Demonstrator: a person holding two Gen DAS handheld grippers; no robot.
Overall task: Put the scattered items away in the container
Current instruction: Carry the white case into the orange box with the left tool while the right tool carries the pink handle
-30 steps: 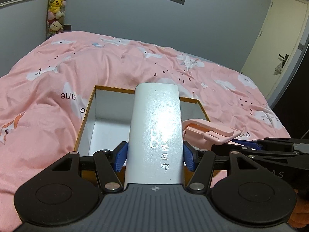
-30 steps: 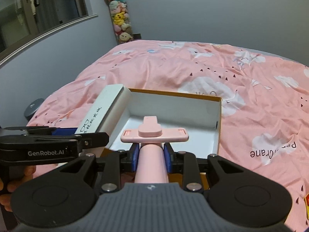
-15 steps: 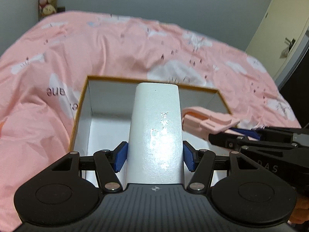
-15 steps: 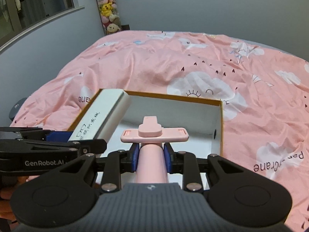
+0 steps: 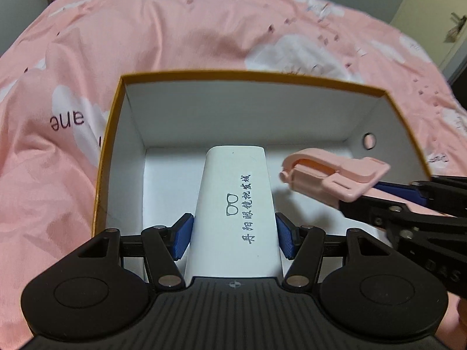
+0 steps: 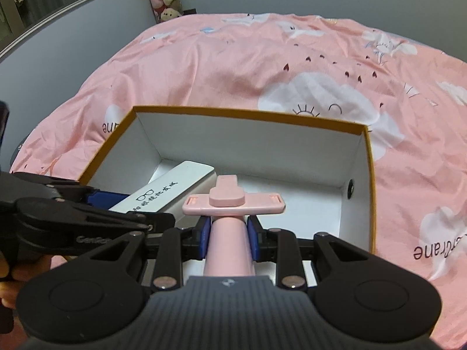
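Pink bedspread [image 5: 151, 38] bears the orange-rimmed white cardboard box [image 5: 256, 110]; left gripper [image 5: 233, 232] clamps a white glasses case [image 5: 236, 204], right gripper [image 6: 229, 234] a pink plastic holder [image 6: 230, 201], both seemingly unreleased inside

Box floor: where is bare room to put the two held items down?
Inside the box, floor is bare left of the white case, along the left wall, and under the pink tool toward the right wall. The middle, between both items, is crowded.
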